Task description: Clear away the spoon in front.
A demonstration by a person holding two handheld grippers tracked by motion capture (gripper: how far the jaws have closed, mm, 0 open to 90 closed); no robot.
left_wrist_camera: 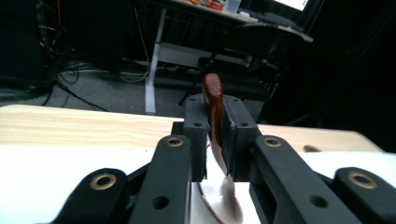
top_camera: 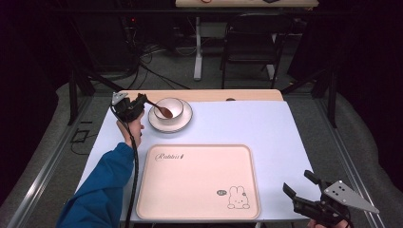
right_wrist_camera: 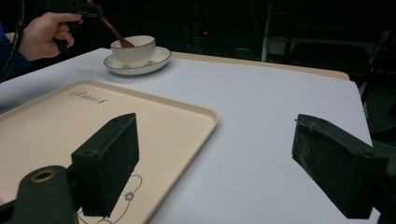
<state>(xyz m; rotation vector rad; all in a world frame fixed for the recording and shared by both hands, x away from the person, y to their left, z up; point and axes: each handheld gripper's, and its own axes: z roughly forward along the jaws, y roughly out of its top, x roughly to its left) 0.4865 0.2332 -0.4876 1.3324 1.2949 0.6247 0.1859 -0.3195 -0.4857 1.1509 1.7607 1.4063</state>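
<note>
My left gripper (top_camera: 141, 100) is shut on the handle of a brown spoon (top_camera: 161, 109), whose head dips into a white bowl (top_camera: 174, 104) standing on a white plate (top_camera: 185, 123) at the table's back left. In the left gripper view the spoon handle (left_wrist_camera: 214, 98) stands pinched between the two jaws, its end poking above them. The right gripper view shows the bowl (right_wrist_camera: 137, 45), the plate (right_wrist_camera: 159, 58) and the spoon (right_wrist_camera: 114, 32) far off. My right gripper (top_camera: 299, 187) stands open over the table's near right corner, with nothing between its pads (right_wrist_camera: 114, 158).
A large beige tray (top_camera: 190, 185) with a rabbit drawing (top_camera: 236, 198) lies at the front middle of the pale table (top_camera: 252, 123). A wooden strip (top_camera: 214, 95) runs along the table's back edge. Behind it stand a black chair (top_camera: 249, 45) and cables on the floor.
</note>
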